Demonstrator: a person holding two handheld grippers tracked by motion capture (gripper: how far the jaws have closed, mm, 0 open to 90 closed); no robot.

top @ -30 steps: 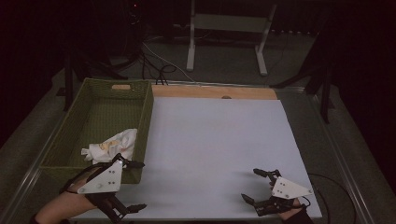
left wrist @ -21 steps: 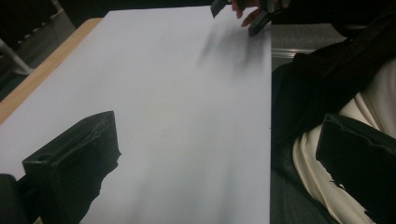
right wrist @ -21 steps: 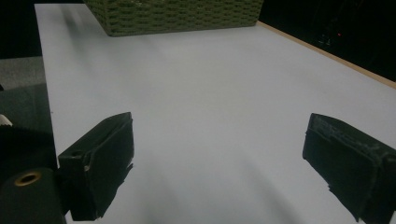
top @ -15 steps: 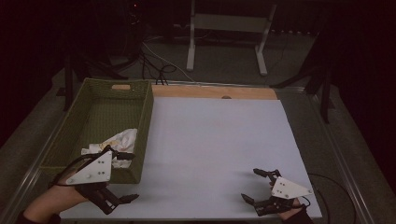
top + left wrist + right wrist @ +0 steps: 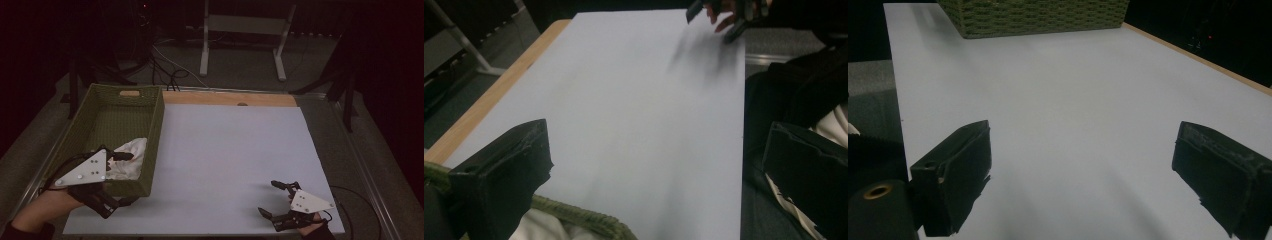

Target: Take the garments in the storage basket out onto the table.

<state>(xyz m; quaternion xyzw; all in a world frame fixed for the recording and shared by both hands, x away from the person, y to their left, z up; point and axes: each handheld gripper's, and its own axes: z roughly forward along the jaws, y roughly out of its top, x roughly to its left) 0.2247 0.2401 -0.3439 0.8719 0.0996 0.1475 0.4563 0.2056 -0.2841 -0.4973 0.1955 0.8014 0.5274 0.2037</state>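
At the near left corner of the white table top [image 5: 225, 160], we see the left gripper [image 5: 121, 179] poised over the near end of the green woven rectangular basket [image 5: 112, 122], its black jaws spread wide with nothing between them. Just beneath it, a crumpled white cloth [image 5: 129, 159] lies in the near end of the basket, against the wall that faces the table's middle; the gripper's grey three-cornered plate covers part of the cloth, so we cannot make out its full shape. In the left gripper view only a pale sliver of the cloth [image 5: 541, 227] shows under the basket's woven rim [image 5: 584, 219], cut off by the frame's bottom edge.

Near the table's near right corner, the right gripper [image 5: 280, 199] rests low over bare white surface, its jaws likewise apart and empty. From its own camera, the basket [image 5: 1038, 17] appears far off at the top edge, its upper part cropped. The room beyond the table is too dark for us to read.
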